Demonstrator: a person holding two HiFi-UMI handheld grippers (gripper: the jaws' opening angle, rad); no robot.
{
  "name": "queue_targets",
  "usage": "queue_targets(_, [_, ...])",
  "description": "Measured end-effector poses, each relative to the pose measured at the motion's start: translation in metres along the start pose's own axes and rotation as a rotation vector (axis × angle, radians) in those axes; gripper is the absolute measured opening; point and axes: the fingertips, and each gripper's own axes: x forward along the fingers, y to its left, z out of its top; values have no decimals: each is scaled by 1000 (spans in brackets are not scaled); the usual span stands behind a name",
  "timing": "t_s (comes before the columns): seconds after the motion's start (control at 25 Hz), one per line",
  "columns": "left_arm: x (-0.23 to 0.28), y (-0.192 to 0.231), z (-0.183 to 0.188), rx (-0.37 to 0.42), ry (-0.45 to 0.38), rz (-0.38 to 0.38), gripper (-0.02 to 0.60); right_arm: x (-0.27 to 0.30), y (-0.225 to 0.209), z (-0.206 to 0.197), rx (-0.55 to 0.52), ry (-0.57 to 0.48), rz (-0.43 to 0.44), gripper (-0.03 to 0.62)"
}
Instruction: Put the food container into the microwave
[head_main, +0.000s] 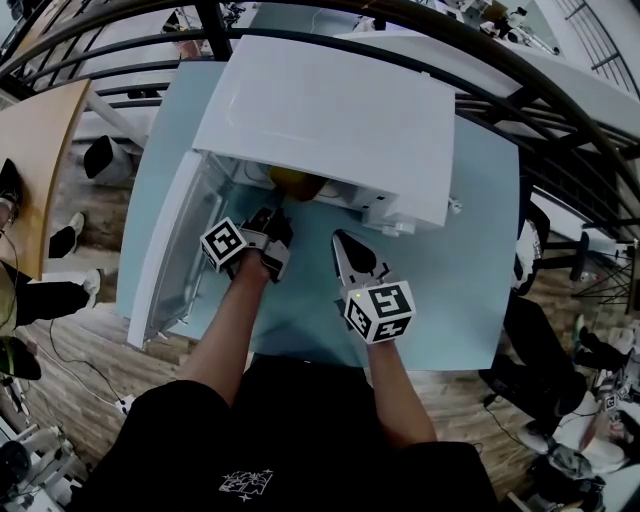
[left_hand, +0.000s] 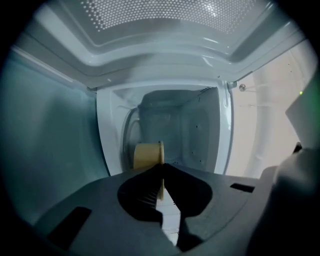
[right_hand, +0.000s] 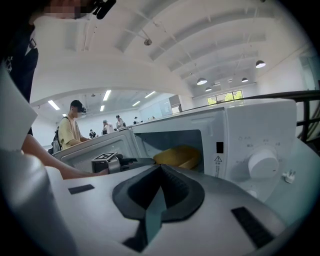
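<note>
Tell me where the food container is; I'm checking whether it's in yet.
The yellow food container is inside the open microwave. In the head view it lies just ahead of the left gripper, which pinches its rim.

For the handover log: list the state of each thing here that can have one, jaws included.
Microwave door: open, swung out to the left.
Food container: inside the microwave cavity, held by its rim.
Left gripper: jaws shut on the container's rim, reaching into the cavity.
Right gripper: jaws shut, nothing between them, outside the microwave.
</note>
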Motion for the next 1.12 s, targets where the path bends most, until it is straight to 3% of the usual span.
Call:
queue_targets(0.64, [30, 1, 4, -29, 9, -48, 25, 51, -14, 1, 17, -19, -29, 6])
queue_targets(1.12, [37, 10, 13, -13, -4, -26, 25, 59, -17, -10, 37, -5, -35, 6])
